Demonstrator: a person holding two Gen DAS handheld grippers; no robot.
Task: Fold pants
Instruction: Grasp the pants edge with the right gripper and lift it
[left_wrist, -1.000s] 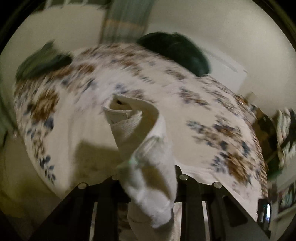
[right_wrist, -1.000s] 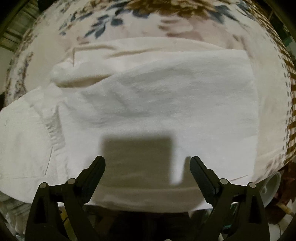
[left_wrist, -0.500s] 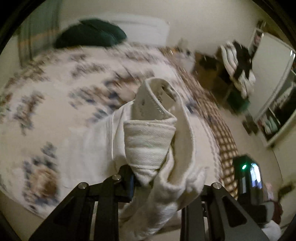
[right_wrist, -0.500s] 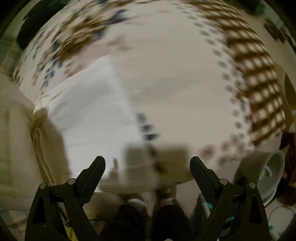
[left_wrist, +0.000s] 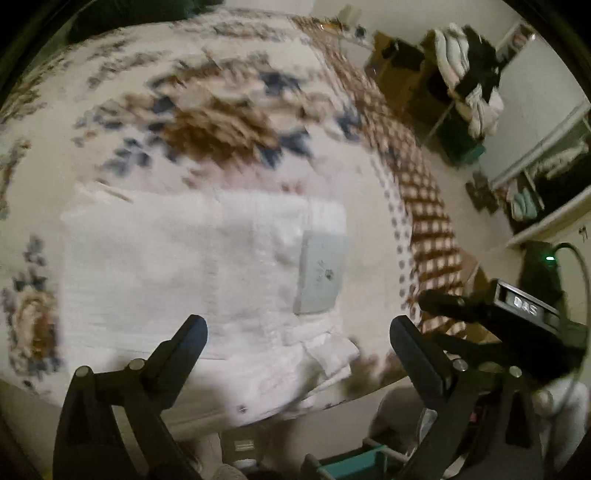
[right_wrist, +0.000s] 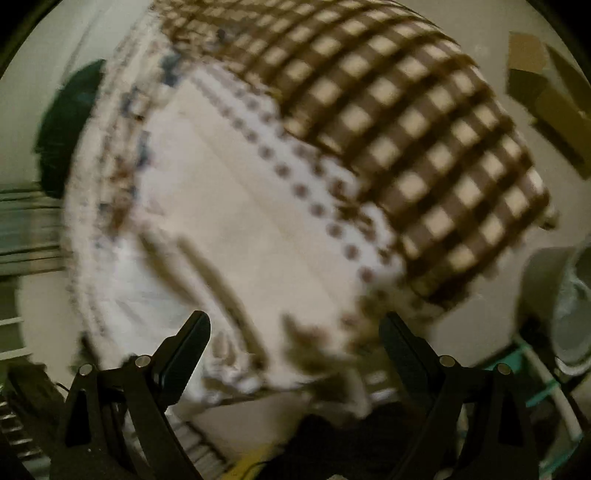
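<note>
Left gripper (left_wrist: 297, 339) at six o'clock in its own view, and the jaws are opening wide, nothing between them now: half a second back they were clamped on a bunched fold of white cloth, and that cloth has dropped. Just beyond the fingertips, from about nine o'clock through the centre, lie the pants (left_wrist: 192, 266), a pale folded block flat on the bedspread (left_wrist: 218, 125), waistband end and a grey label (left_wrist: 320, 273) toward three o'clock, one corner spilling over the near edge of the bed. My read: that fold has landed, and what remains is tidying that loose corner or one more fold.

Over to the right gripper (right_wrist: 295, 332): tongs wide apart and empty, hanging over the bed's corner. A second ago it looked straight down on the white cloth; now it has swung off, with only checked border (right_wrist: 417, 147) from twelve to three o'clock. Picture's smeared there.

Farther off, at two o'clock in the left view, a heap of clothes (left_wrist: 469, 85) against the wall.
</note>
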